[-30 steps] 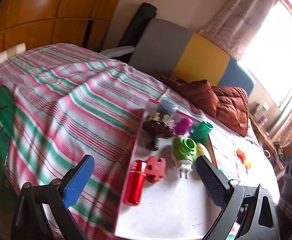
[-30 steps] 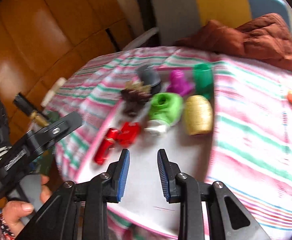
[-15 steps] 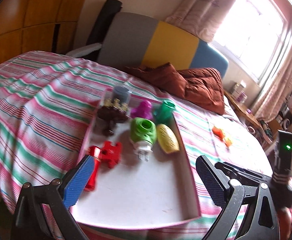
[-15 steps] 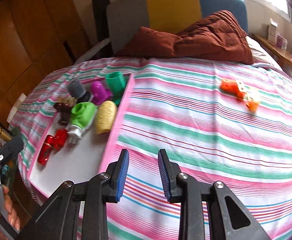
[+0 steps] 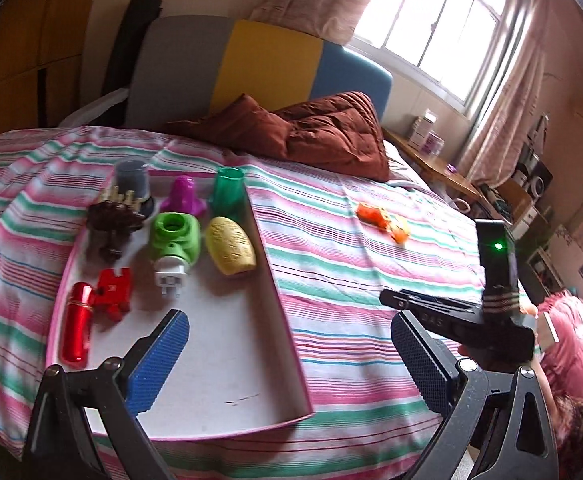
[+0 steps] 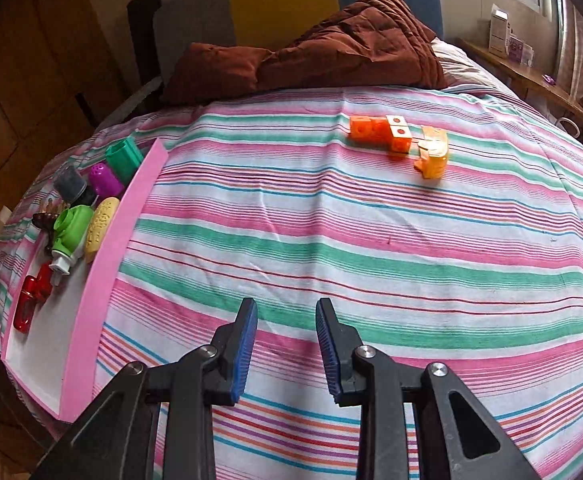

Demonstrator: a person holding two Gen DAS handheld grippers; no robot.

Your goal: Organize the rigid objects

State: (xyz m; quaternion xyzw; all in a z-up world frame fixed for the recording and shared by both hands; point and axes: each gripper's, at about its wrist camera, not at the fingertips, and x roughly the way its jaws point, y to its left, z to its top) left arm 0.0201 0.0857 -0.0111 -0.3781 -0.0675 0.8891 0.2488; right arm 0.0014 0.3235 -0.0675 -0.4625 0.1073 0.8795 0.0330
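A pink-rimmed white tray (image 5: pixel 227 380) lies on the striped bed and holds a red cylinder (image 5: pixel 76 326), a red block (image 5: pixel 113 292), a green plug (image 5: pixel 175 240), a yellow oval piece (image 5: pixel 231 246), a green cup (image 5: pixel 229 190) and several more. Out on the bedspread lie joined orange cubes (image 6: pixel 379 132) and an orange-yellow piece (image 6: pixel 433 156). My left gripper (image 5: pixel 289 320) stands wide open above the tray's near right corner, holding nothing. My right gripper (image 6: pixel 286 304) is over bare bedspread, well short of the cubes. It is shut to a narrow gap with nothing in it.
A brown quilt (image 6: pixel 331 52) is bunched at the headboard end. The tray's pink wall (image 6: pixel 103 280) stands up at the left of the right wrist view. A wooden shelf (image 5: pixel 435 160) with small boxes runs along the window side. A pink sleeve (image 5: pixel 571 344) shows at the right.
Both views have swung right, off the tray and onto the striped bedspread. The orange pieces have come closer in the right wrist view. The right gripper's body has entered the left wrist view.
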